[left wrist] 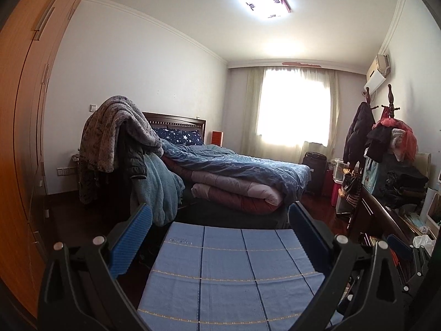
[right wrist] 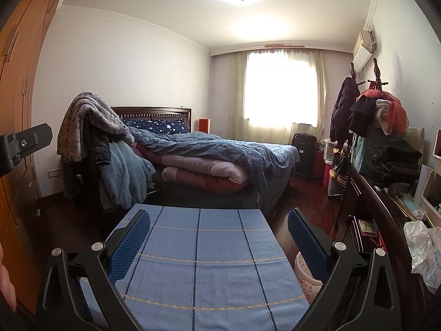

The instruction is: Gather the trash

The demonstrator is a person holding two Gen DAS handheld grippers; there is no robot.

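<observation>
I have both tools up over the blue checked cloth [right wrist: 204,259] that covers the surface in front of me. The left tool [left wrist: 220,220] is spread wide with nothing between its blue pads [left wrist: 129,245], and the right tool [right wrist: 219,229] is spread the same way, also empty.

The trash I can make out is one crumpled clear plastic bag [right wrist: 423,248] lying on the dark wooden dresser [right wrist: 386,215] to the right, well apart from both tools; its long axis runs roughly from the dresser's front edge back toward the wall. In the left view it shows only as a small pale scrap at the far right edge [left wrist: 424,241].

One pale speckled bin [right wrist: 307,273] stands on the floor just right of the cloth, partly hidden behind the right tool's finger.

Ahead is one bed [right wrist: 220,149] heaped with folded quilts, a blanket-draped chair [right wrist: 91,127] at its near corner, and a loaded coat rack [right wrist: 377,102] beyond the dresser.
</observation>
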